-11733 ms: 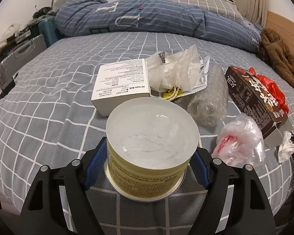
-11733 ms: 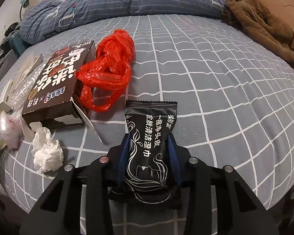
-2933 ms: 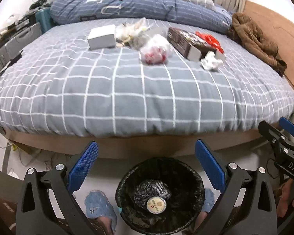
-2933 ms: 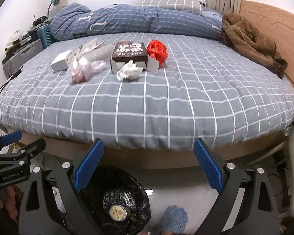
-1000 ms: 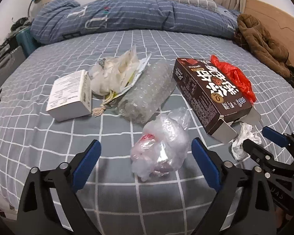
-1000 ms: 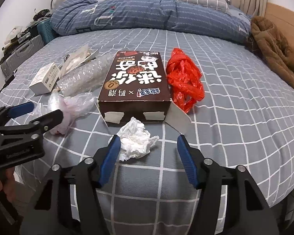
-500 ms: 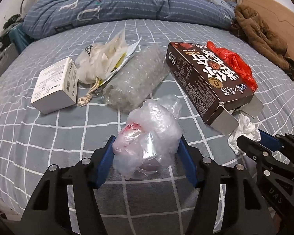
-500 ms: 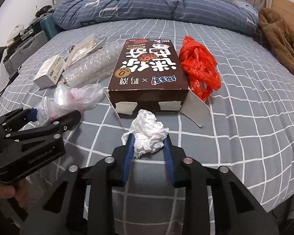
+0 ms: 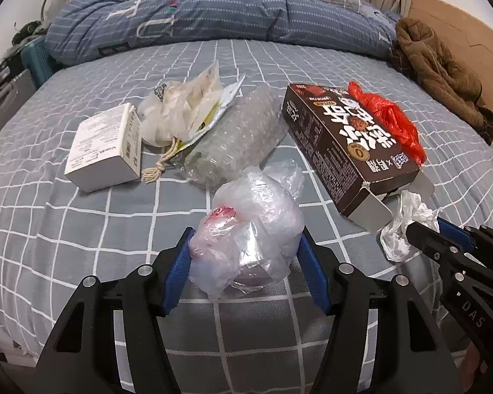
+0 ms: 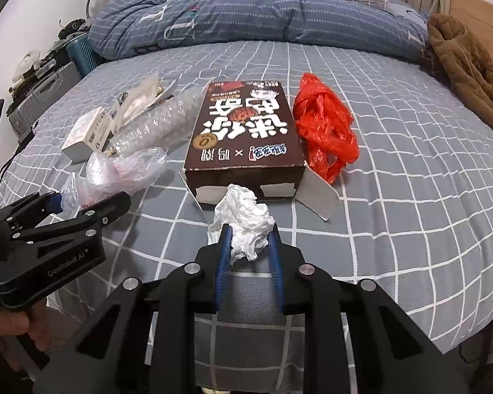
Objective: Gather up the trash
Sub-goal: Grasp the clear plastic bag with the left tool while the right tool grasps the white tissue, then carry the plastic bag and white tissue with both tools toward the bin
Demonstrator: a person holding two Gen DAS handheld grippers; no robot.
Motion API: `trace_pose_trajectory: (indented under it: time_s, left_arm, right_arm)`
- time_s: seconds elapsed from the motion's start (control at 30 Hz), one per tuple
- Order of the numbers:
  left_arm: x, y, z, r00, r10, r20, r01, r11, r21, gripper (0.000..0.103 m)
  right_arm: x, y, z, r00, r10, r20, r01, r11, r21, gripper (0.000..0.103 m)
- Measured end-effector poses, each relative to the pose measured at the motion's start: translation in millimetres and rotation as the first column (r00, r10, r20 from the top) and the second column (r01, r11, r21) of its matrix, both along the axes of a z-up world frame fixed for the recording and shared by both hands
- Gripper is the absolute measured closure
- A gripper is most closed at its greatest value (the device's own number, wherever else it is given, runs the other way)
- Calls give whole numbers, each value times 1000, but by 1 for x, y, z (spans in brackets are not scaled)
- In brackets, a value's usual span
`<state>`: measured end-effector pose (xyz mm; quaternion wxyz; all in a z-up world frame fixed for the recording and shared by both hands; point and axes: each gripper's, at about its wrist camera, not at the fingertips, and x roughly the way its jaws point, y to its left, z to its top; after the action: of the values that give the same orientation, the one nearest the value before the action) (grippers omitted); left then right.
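Observation:
My left gripper [image 9: 246, 249] is shut on a crumpled clear plastic bag [image 9: 249, 229] with a red mark, low over the grey checked bed [image 9: 65, 216]. The bag also shows in the right wrist view [image 10: 115, 174]. My right gripper [image 10: 248, 239] is shut on a crumpled white tissue [image 10: 243, 220] just in front of the open brown box [image 10: 246, 134]. The tissue [image 9: 401, 220] and the right gripper [image 9: 425, 228] also show at the right of the left wrist view.
On the bed lie a white box [image 9: 103, 147], a bubble wrap roll [image 9: 236, 138], a pile of white wrappers [image 9: 187, 111], the brown box [image 9: 348, 147] and a red plastic bag [image 10: 325, 131]. A blue duvet [image 9: 213, 16] and brown jacket [image 9: 440, 69] lie behind.
Both grippers have closed in: the left on the clear plastic bag, the right tighter on the white tissue. Both have moved slightly forward over the bed.

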<state>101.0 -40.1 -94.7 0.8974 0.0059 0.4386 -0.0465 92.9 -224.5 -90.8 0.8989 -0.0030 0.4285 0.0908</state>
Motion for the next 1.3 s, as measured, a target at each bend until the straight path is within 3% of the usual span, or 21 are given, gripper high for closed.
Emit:
trace_pose_trajectory:
  time_s: [0.9, 1.3]
  left_arm:
    - [-45, 15, 60, 996, 44, 79, -41, 998, -45, 43]
    - [-75, 16, 62, 996, 37, 81, -32, 998, -62, 43]
  right_arm:
    - [-42, 11, 61, 992, -6, 130, 6, 1000, 0, 82]
    - [-68, 6, 69, 987, -7, 163, 7, 1000, 0, 82]
